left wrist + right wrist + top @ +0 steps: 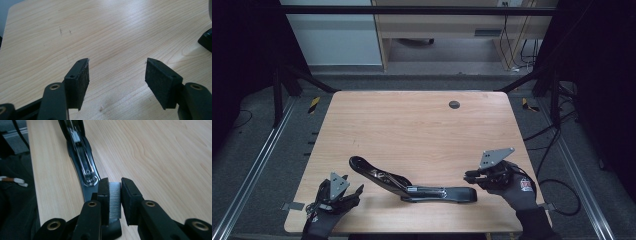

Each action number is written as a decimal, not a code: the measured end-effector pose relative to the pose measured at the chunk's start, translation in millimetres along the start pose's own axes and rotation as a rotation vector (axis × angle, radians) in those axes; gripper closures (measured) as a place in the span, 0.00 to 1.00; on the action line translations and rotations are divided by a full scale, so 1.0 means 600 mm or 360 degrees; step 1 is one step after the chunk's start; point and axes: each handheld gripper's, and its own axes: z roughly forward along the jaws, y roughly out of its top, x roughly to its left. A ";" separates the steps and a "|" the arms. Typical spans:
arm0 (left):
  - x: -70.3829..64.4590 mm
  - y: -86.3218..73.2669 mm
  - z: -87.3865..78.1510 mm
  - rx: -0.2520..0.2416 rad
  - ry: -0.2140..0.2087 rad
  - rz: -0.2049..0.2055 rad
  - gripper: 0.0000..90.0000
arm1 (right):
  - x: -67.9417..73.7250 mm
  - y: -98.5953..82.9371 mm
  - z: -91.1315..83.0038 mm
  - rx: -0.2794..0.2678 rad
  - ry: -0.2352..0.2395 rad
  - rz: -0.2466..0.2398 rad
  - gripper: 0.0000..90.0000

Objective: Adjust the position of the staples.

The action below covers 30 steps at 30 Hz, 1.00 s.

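Currently we grip the staple strip [115,199] in the right gripper [115,185] above the opened stapler [412,182]; left gripper [117,72] spread, empty; loading remains

stapler [206,40] cut off at frame edge, staple strip [115,199] lower end hidden between tool pads

A wooden table [412,125] fills the middle, with a round dark grommet [454,104] (upper centre); cables [517,45] hang at upper right.

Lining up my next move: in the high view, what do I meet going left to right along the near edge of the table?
Left tool → opened black stapler → right tool, holding a strip of staples.
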 end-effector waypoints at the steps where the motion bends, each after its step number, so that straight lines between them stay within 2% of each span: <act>1: 0.000 0.000 0.000 0.0000 0.0001 0.0001 0.39 | -0.001 0.003 0.000 -0.0013 0.0015 -0.0006 0.87; 4: 0.000 0.000 0.000 -0.0001 0.0000 -0.0001 0.39 | -0.002 0.014 0.005 -0.0026 0.0069 -0.0034 0.87; 10: 0.000 0.000 0.001 0.0002 0.0000 0.0003 0.39 | -0.002 0.040 0.023 -0.0007 0.0141 -0.0124 0.87; 13: 0.000 0.000 0.001 0.0003 0.0000 0.0001 0.39 | 0.001 0.056 0.033 0.0008 0.0186 -0.0194 0.87; 16: 0.000 0.000 0.001 0.0002 -0.0001 0.0002 0.39 | 0.003 0.071 0.039 0.0006 0.0234 -0.0226 0.87; 19: 0.000 0.000 0.001 0.0002 -0.0002 0.0002 0.39 | 0.007 0.086 0.049 0.0043 0.0261 -0.0270 0.87; 27: 0.000 0.000 0.001 0.0002 -0.0001 0.0005 0.39 | 0.010 0.098 0.081 0.0086 0.0300 -0.0328 0.87; 30: 0.000 0.000 0.001 0.0004 -0.0002 0.0006 0.39 | 0.012 0.101 0.087 0.0083 0.0313 -0.0322 0.87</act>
